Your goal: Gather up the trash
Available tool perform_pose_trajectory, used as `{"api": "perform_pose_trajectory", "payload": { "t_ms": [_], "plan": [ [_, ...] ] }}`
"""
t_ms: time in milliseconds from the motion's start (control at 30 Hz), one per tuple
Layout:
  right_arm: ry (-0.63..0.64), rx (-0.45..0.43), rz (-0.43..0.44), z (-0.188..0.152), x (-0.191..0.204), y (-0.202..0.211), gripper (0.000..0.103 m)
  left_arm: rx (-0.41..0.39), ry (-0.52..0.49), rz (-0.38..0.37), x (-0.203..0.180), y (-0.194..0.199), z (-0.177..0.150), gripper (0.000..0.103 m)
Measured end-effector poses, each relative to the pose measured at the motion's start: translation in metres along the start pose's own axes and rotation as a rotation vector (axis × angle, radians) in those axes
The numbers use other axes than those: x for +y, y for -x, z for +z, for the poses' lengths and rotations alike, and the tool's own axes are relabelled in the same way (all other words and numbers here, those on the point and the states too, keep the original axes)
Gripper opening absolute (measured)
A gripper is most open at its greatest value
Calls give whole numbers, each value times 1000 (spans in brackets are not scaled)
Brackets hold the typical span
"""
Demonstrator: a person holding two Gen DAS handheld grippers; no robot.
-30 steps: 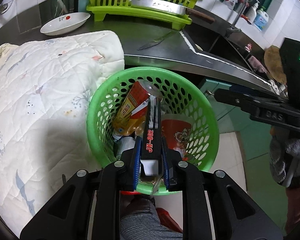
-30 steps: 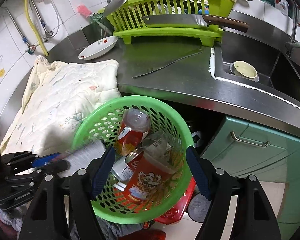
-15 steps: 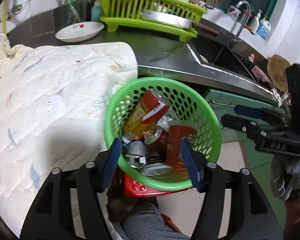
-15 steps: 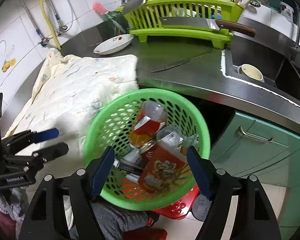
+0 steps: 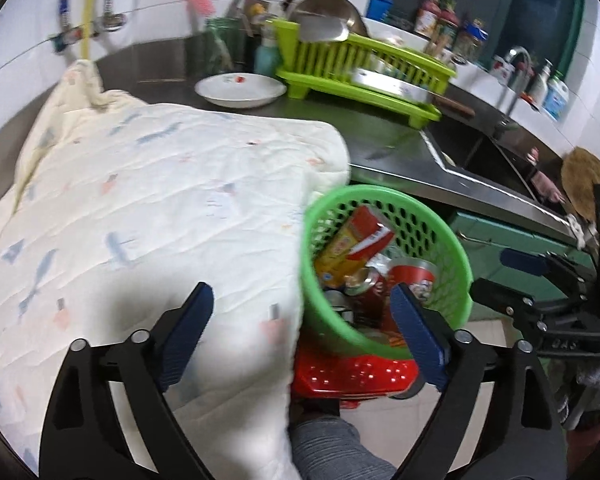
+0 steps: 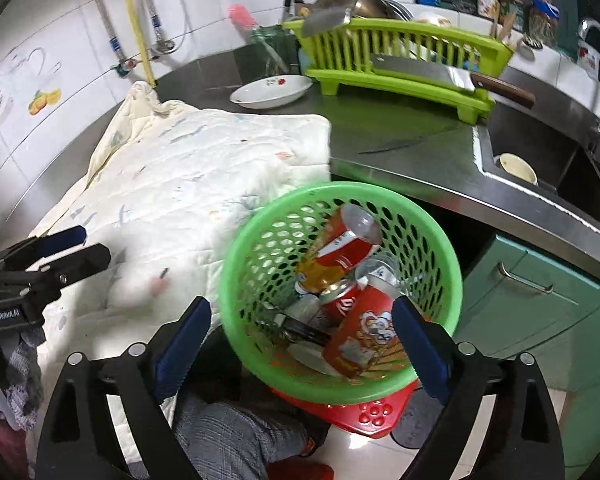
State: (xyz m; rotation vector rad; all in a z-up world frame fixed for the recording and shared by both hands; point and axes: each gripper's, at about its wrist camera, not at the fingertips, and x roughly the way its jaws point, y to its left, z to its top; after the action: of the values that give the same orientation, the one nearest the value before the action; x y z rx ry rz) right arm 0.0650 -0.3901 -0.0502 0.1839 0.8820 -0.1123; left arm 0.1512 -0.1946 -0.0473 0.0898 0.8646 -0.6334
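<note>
A green perforated basket sits on a red stool by the counter edge. It holds several pieces of trash: a red and yellow can, a red cartoon-print cup, crushed cans and a flat tube. My left gripper is open and empty, over the quilt edge and the basket's left side. My right gripper is open and empty, above the basket's near rim. Each gripper shows in the other's view, the right one and the left one.
A white quilted cloth covers the left of the steel counter. A white dish, a green dish rack with a cleaver and a knife lie behind. A sink holds a bowl. Green cabinets stand at right.
My left gripper opened and dropped the flat tube into the basket, then pulled back and left over the quilt. My right gripper stayed open and drew back slightly.
</note>
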Motion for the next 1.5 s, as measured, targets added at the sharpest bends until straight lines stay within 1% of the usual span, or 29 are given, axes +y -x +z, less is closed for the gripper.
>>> {"api": "perform_pose_trajectory", "payload": {
  "t_ms": [67, 133, 367, 467, 633, 800, 867, 967, 1067, 1167, 1300, 1500],
  "plan": [
    [12, -18, -8, -1, 12, 4, 92, -28, 7, 43, 9, 13, -5, 92],
    [20, -27, -2, -3, 21, 7, 92, -44, 15, 86, 17, 23, -9, 94],
    [-5, -50, -37, -6, 48, 14, 93, -93, 83, 169, 53, 57, -23, 96],
    [-18, -63, -20, -7, 55, 18, 93, -105, 92, 219, 63, 67, -28, 96],
    [20, -128, -62, -9, 76, 29, 94, -175, 106, 270, 76, 91, -38, 96],
    [23, -201, -73, -15, 92, 46, 95, -204, 171, 262, 91, 110, -47, 96],
    [26, -209, -57, -17, 98, 50, 95, -213, 183, 264, 95, 117, -51, 96],
    [43, -225, -63, -21, 106, 56, 95, -221, 183, 270, 95, 123, -57, 96],
    [52, -232, -67, -25, 112, 60, 95, -230, 188, 278, 95, 127, -61, 96],
    [49, -232, -63, -28, 113, 62, 96, -246, 186, 306, 94, 132, -65, 97],
    [57, -235, -73, -32, 116, 64, 96, -268, 197, 303, 94, 139, -70, 97],
    [60, -242, -68, -35, 120, 68, 96, -271, 191, 299, 91, 143, -74, 98]
  ]
}}
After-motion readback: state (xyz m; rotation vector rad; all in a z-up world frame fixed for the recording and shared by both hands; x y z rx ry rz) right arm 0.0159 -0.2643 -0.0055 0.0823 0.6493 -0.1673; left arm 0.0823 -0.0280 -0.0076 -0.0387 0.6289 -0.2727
